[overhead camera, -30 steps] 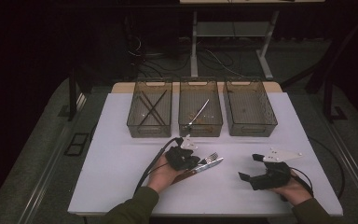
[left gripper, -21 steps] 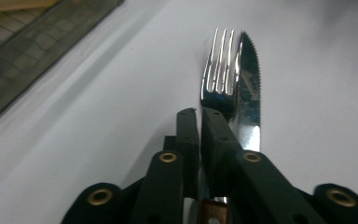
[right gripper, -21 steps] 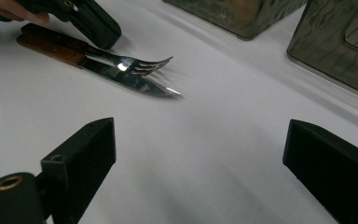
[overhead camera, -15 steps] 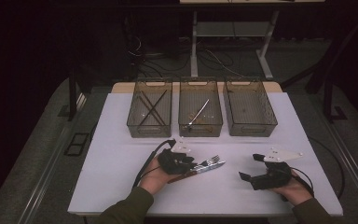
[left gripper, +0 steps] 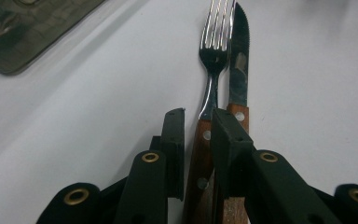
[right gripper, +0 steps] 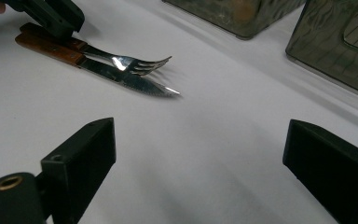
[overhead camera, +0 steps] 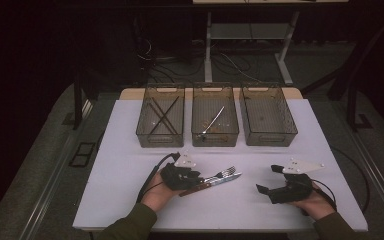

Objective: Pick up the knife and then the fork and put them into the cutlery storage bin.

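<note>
Looking down from the high view, the left gripper is seen low on the white table, set over the wooden handles of a fork and a knife that lie side by side near the middle front. The right gripper is held well apart to the right, spread, nothing between its jaws. Three clear bins are lined up along the far edge.

In the left gripper view, the jaws of the left gripper are seen narrowed around the fork handle; whether they grip it cannot be told. The knife is touching the fork's right side, its handle partly under the right jaw.

In the right gripper view, the right gripper is spread wide over bare table. Fork and knife are noted farther off, tips toward the bins.
</note>
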